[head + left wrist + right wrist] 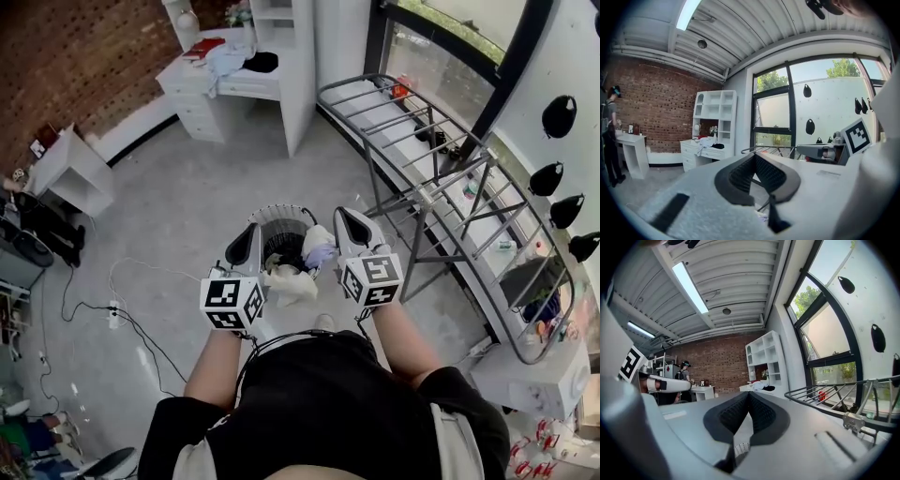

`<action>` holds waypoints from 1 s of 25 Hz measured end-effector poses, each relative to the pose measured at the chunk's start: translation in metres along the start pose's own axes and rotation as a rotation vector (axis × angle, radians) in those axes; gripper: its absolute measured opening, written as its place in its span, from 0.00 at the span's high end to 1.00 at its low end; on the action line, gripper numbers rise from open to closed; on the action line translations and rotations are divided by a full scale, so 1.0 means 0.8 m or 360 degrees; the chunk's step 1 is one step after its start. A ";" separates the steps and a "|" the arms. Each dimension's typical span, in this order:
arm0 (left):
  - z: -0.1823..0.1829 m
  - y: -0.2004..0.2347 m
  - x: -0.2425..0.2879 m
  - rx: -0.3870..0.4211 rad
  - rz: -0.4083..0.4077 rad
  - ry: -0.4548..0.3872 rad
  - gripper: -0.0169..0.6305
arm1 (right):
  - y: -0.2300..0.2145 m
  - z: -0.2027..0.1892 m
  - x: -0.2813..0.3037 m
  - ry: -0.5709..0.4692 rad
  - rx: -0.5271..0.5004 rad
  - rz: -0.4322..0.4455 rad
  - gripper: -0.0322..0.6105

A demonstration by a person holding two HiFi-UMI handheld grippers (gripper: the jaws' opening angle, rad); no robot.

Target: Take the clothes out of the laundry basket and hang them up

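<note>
Left tongs (246, 246) and right tongs (354, 230), both closed and empty, hover over laundry basket (281, 210), likely ready to grab clothes (292, 284); drying rack (427, 195) right of basket.

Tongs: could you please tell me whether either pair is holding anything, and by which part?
Nothing is held: the left tongs and right tongs are both shut and empty.
</note>
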State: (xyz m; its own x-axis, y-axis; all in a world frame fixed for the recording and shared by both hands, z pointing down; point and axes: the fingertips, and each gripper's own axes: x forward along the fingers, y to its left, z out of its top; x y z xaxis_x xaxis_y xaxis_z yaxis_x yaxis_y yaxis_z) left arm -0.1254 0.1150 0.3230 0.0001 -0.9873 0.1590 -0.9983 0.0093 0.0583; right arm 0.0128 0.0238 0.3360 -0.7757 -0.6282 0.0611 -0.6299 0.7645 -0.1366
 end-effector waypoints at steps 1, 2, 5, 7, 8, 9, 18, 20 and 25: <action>0.000 0.000 0.011 -0.0001 0.0008 0.0004 0.96 | -0.009 -0.001 0.008 0.0009 0.0003 0.0003 0.93; -0.001 0.002 0.020 -0.0002 0.0015 0.0014 0.96 | -0.016 -0.001 0.016 0.0015 0.0007 0.0004 0.93; -0.006 0.009 0.043 0.0001 0.0025 0.0054 0.96 | -0.028 0.001 0.034 0.0021 0.0000 -0.0001 0.93; -0.006 0.016 0.055 0.0006 0.0027 0.0065 0.96 | -0.034 0.000 0.045 0.0040 -0.0013 -0.0011 0.93; -0.007 0.018 0.062 0.0012 0.0024 0.0068 0.96 | -0.037 -0.002 0.050 0.0053 -0.0017 -0.0017 0.93; -0.008 0.020 0.070 0.0021 0.0015 0.0075 0.96 | -0.041 -0.003 0.055 0.0064 -0.0019 -0.0025 0.93; -0.027 0.037 0.144 0.0144 -0.0201 0.0176 0.96 | -0.066 -0.019 0.092 0.0183 -0.0053 -0.0072 0.73; -0.047 0.036 0.161 0.0162 -0.0297 0.0258 0.65 | -0.072 -0.041 0.098 0.0277 -0.0042 -0.0058 0.68; -0.101 0.062 0.207 0.0202 -0.0353 0.0420 0.63 | -0.092 -0.098 0.117 0.0481 -0.0142 -0.0104 0.66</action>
State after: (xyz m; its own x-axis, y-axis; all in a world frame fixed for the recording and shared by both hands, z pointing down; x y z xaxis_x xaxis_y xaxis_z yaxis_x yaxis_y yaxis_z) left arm -0.1699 -0.0355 0.4318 0.2162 -0.8881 0.4057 -0.9716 -0.2367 -0.0002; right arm -0.0161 -0.0798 0.4295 -0.7013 -0.6155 0.3597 -0.6696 0.7419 -0.0360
